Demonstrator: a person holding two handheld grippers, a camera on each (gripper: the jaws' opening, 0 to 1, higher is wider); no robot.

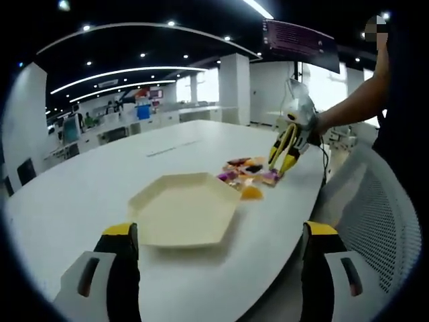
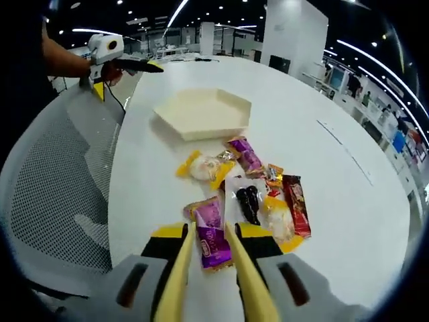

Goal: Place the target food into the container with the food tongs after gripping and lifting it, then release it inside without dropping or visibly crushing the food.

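Observation:
A cream hexagonal tray (image 1: 181, 211) (image 2: 201, 129) sits empty on the white table (image 1: 100, 181). Beyond it lies a pile of wrapped snacks (image 1: 247, 173). In the right gripper view my right gripper (image 2: 213, 238) is shut on yellow food tongs (image 2: 175, 275), whose two arms straddle a purple snack packet (image 2: 211, 231) at the near edge of the pile. The tongs (image 1: 284, 149) point down at the snacks in the left gripper view. My left gripper (image 1: 220, 231) stands wide open just short of the tray, holding nothing; it also appears far off as the left gripper (image 2: 117, 59).
Other packets lie close together: a yellow-wrapped pastry (image 2: 203, 168), a second purple one (image 2: 245, 155), a clear one with dark pieces (image 2: 248, 201), a red one (image 2: 295, 201). A grey mesh chair (image 2: 53, 181) (image 1: 379, 215) stands at the table's edge. A person's arm (image 1: 352, 104) holds the right gripper.

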